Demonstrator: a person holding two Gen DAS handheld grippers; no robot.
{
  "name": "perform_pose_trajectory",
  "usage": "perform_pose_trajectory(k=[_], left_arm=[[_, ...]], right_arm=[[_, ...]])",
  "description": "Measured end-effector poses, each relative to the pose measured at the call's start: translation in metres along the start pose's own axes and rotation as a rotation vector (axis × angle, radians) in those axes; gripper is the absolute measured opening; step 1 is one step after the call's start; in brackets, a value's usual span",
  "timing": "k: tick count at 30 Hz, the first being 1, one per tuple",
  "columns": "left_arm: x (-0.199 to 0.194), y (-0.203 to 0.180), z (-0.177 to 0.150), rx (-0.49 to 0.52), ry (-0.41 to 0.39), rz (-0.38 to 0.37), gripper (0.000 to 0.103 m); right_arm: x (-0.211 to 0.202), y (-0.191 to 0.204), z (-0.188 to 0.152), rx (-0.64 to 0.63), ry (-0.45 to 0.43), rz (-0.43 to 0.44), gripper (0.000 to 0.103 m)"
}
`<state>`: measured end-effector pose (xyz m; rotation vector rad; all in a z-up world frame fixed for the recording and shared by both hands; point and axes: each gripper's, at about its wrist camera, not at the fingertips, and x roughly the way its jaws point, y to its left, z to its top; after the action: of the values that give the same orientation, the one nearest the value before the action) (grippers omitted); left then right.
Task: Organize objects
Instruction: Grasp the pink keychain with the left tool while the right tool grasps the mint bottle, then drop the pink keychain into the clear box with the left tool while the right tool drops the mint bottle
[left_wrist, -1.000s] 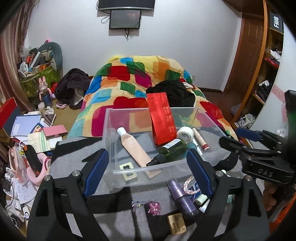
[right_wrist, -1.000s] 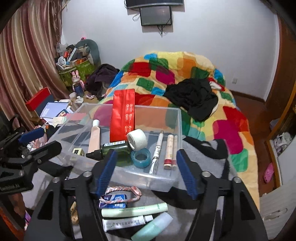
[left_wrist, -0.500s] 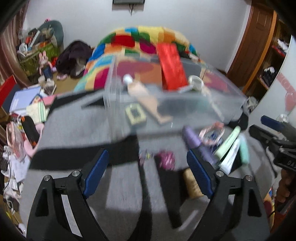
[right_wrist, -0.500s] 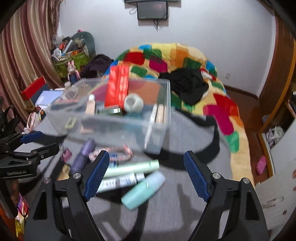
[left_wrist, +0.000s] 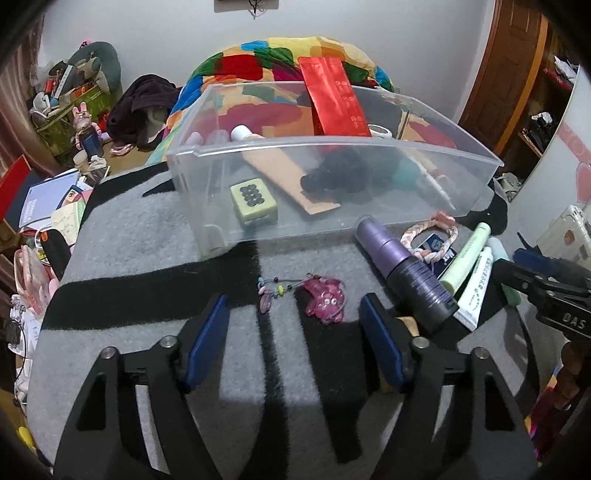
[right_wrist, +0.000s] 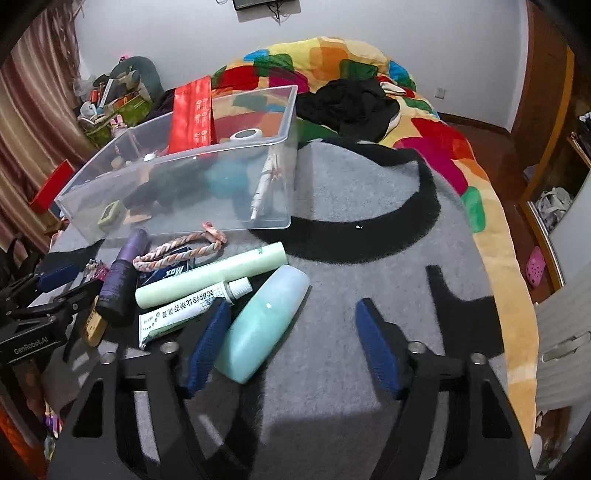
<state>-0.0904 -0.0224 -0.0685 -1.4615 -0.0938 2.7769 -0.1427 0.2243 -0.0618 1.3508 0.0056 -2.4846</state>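
Note:
A clear plastic bin (left_wrist: 207, 147) (right_wrist: 291, 110) on a grey blanket holds a red pouch (left_wrist: 334, 99), a beige tube, a mahjong tile (left_wrist: 254, 201) and other items. In front of it lie a pink charm (left_wrist: 325, 297), a purple bottle (left_wrist: 404, 269) (right_wrist: 123, 273), a braided band (right_wrist: 177, 249), a green tube (right_wrist: 210, 275), a white tube (right_wrist: 192, 308) and a mint bottle (right_wrist: 264, 321). My left gripper (left_wrist: 293, 334) is open just behind the charm. My right gripper (right_wrist: 293, 341) is open; its left finger touches the mint bottle.
The blanket (right_wrist: 351, 206) covers a raised surface with a colourful quilt (right_wrist: 436, 140) and black clothes (right_wrist: 347, 103) behind. Floor clutter (left_wrist: 48, 206) lies to the left. A small wooden block (right_wrist: 92, 325) sits by the purple bottle. A wooden door (left_wrist: 506, 74) stands at right.
Both grippers have pulled back and tilted down from the bin to the loose items in front of it. The left is now over the charm, the right at the mint bottle.

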Motion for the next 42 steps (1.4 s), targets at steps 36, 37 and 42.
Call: perform_pose_trajectory(k=[36,37,42], left_arm=[[-0.075,0.009,0.042,-0.026,-0.274,-0.028,0.022],[-0.076,0.009,0.046,-0.025,-0.280,-0.029,0.022],[-0.080,0.009,0.060,-0.034,-0.307,-0.038,0.022]], right_arm=[[-0.063,0.050,0.045,-0.129,-0.265,0.020,0.023],[-0.064,0.051,0.049,-0.129,-0.272,0.025,0.023],[-0.068,0.059,0.066,-0.147,-0.311,0.036,0.023]])
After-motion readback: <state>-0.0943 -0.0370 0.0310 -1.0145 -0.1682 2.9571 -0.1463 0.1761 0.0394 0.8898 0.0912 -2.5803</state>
